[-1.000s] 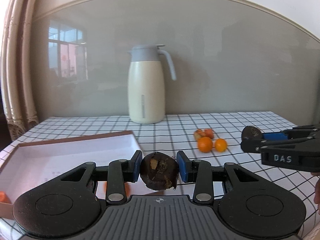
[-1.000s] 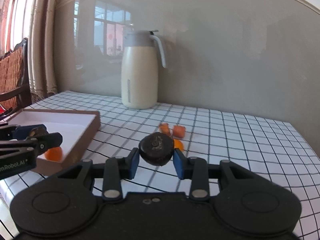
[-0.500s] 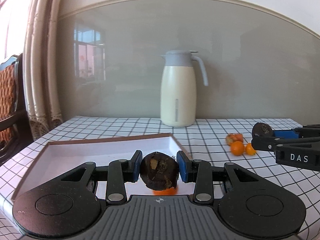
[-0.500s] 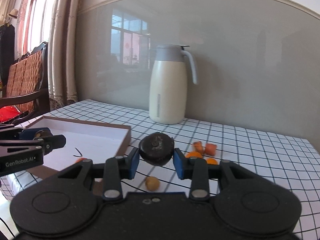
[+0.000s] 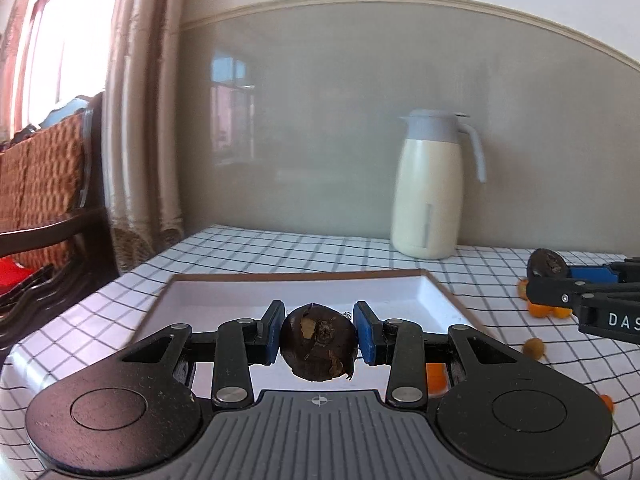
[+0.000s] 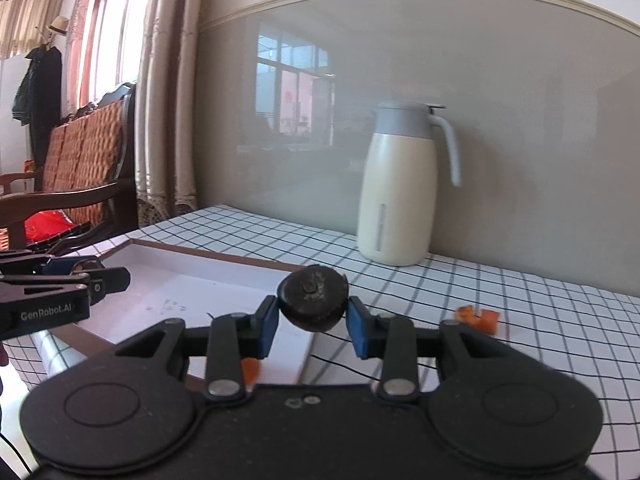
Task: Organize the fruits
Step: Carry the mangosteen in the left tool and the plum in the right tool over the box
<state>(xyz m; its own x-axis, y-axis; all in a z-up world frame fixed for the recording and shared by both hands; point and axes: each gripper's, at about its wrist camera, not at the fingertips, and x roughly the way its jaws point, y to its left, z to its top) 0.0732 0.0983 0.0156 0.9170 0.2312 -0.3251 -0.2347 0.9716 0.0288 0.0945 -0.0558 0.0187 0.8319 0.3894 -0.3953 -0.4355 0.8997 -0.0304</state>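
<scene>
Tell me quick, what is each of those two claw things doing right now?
Left gripper: closed on a dark round fruit, above the white tray.
Right gripper: closed on another dark round fruit.

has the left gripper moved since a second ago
Yes. The left gripper, shut on a dark fruit, has swung left: the cream jug slid rightward in its view.

tray point(image 5: 400, 292): bare white floor at 12 o'clock, low rim around it.
jug point(image 5: 428, 200): upright at 2 o'clock, behind the tray.
</scene>
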